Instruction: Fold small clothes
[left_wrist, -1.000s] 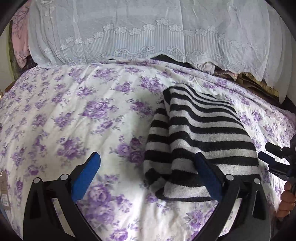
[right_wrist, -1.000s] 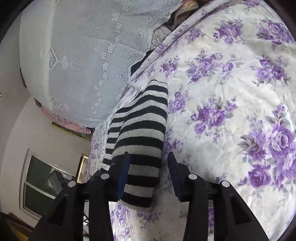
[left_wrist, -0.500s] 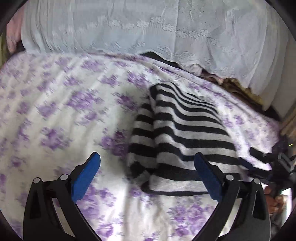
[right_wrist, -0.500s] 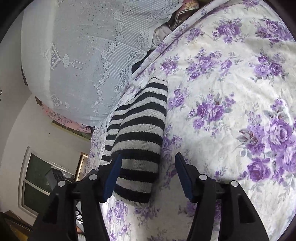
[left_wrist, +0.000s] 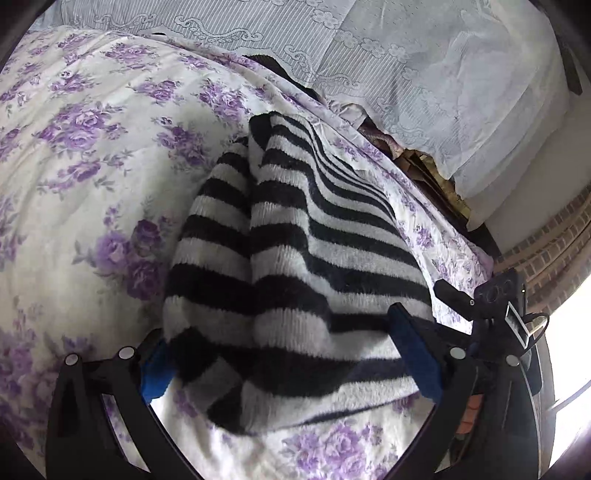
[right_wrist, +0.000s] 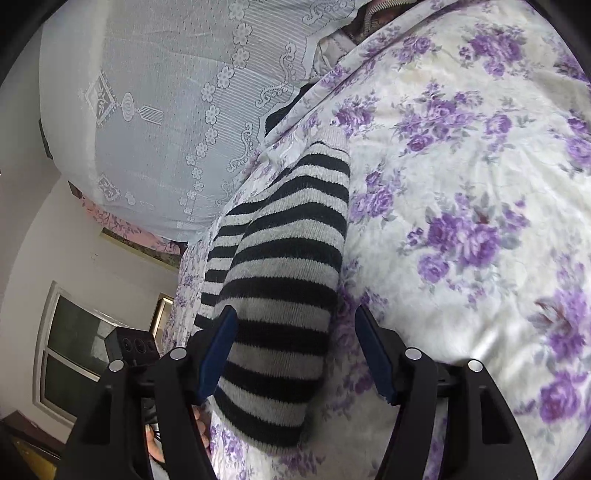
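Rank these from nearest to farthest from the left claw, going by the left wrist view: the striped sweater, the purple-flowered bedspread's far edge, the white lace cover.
1. Striped sweater: between the open fingers of the left claw, at its near hem.
2. Purple-flowered bedspread: its far edge runs beyond the sweater, upper centre.
3. White lace cover: behind the bed's edge, along the top.
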